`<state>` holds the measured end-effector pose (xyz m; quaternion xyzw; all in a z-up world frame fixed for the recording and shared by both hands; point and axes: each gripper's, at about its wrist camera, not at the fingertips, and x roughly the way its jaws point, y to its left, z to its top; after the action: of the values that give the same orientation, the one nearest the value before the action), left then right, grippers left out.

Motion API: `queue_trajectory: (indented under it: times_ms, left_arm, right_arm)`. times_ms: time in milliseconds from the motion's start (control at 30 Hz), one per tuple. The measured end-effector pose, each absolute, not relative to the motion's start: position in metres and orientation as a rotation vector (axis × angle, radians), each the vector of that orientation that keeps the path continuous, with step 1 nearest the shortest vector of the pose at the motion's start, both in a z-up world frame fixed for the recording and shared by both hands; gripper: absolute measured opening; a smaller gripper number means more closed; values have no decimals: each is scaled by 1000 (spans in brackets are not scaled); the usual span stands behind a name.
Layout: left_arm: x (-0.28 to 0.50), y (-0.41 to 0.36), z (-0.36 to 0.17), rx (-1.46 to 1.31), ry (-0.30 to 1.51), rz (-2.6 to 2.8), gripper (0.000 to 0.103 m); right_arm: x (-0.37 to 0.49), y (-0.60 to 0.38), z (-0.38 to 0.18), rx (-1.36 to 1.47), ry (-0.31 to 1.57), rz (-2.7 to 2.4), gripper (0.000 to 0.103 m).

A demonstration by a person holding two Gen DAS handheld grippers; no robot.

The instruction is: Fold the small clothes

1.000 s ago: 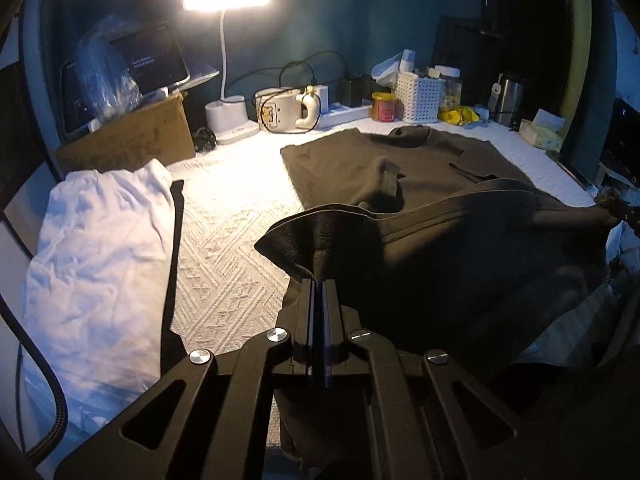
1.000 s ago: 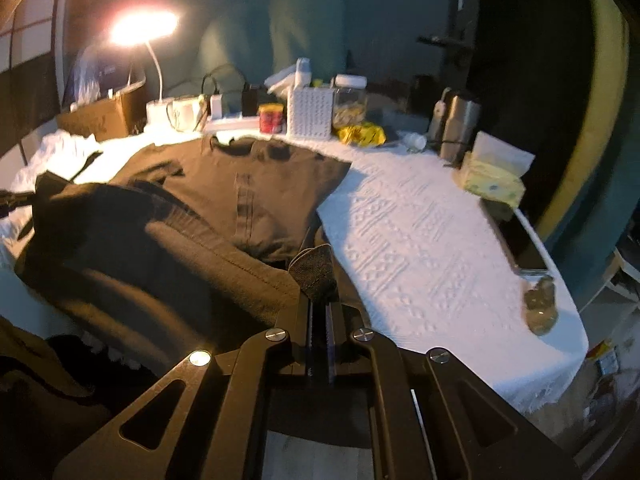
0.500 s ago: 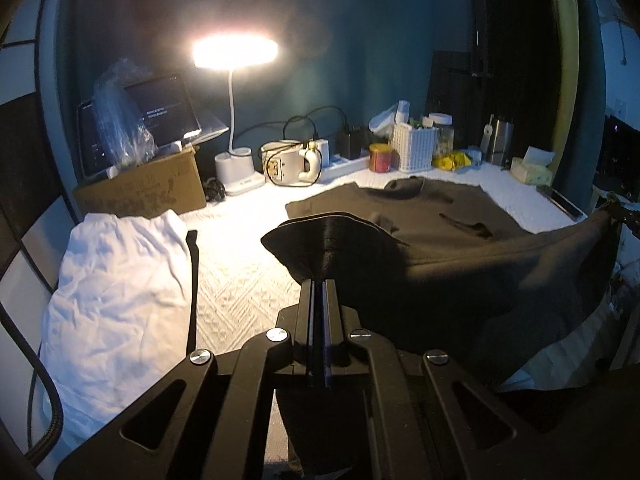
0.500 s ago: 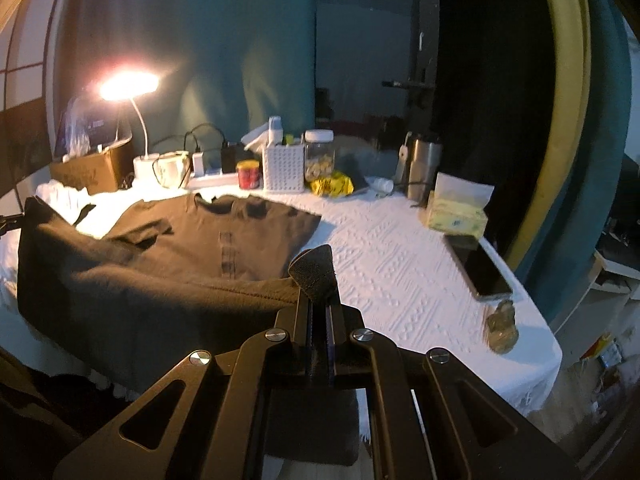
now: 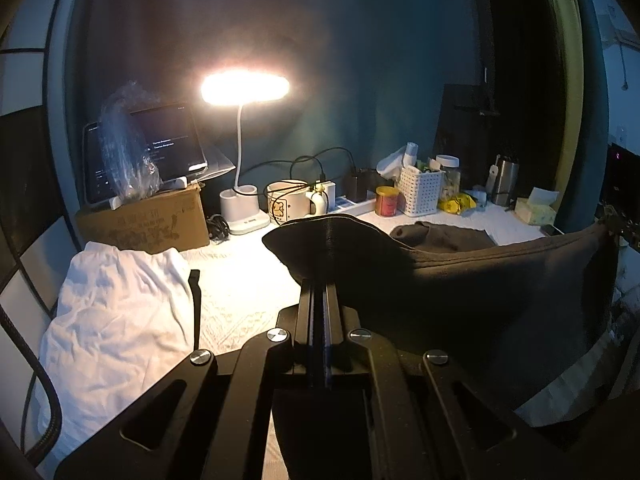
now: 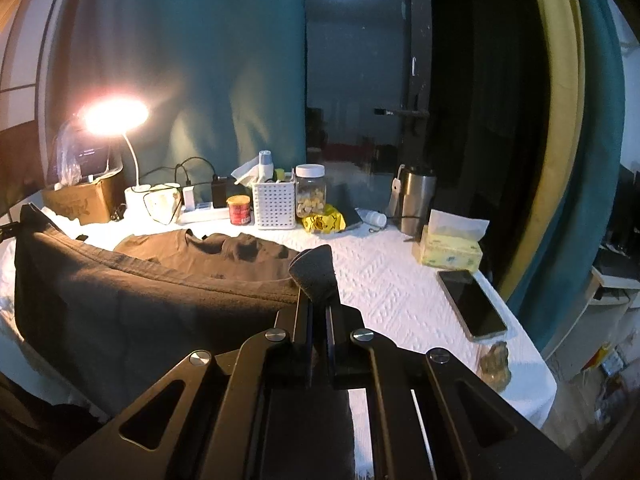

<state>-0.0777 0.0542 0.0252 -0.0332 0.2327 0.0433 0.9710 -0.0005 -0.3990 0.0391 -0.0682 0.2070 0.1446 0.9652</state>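
Left wrist view: left gripper (image 5: 320, 286) pinching dark t-shirt (image 5: 480, 292) hem corner, right gripper (image 6: 318, 294) pinching the other; soft, light fabric sagging mid-frame between them.

Open tabletop (image 6: 384, 280) right of the shirt (image 6: 168, 292); phone (image 6: 472, 304), tissue box (image 6: 448, 252), back-edge clutter and white cloth (image 5: 116, 308) hem it in.

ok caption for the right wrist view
Right tool shut on the dark shirt hem, lifting it above the white tablecloth.
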Motion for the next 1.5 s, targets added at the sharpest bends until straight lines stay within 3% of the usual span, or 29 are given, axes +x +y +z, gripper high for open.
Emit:
queue_trajectory:
  times_ms: [767, 1500]
  left_arm:
    - [-9, 67, 41, -55, 475, 69, 2]
    - [94, 95, 12, -49, 532, 154, 2]
  right_arm:
    - [80, -378, 54, -128, 396, 278, 6]
    - [212, -334, 40, -171, 433, 333, 6]
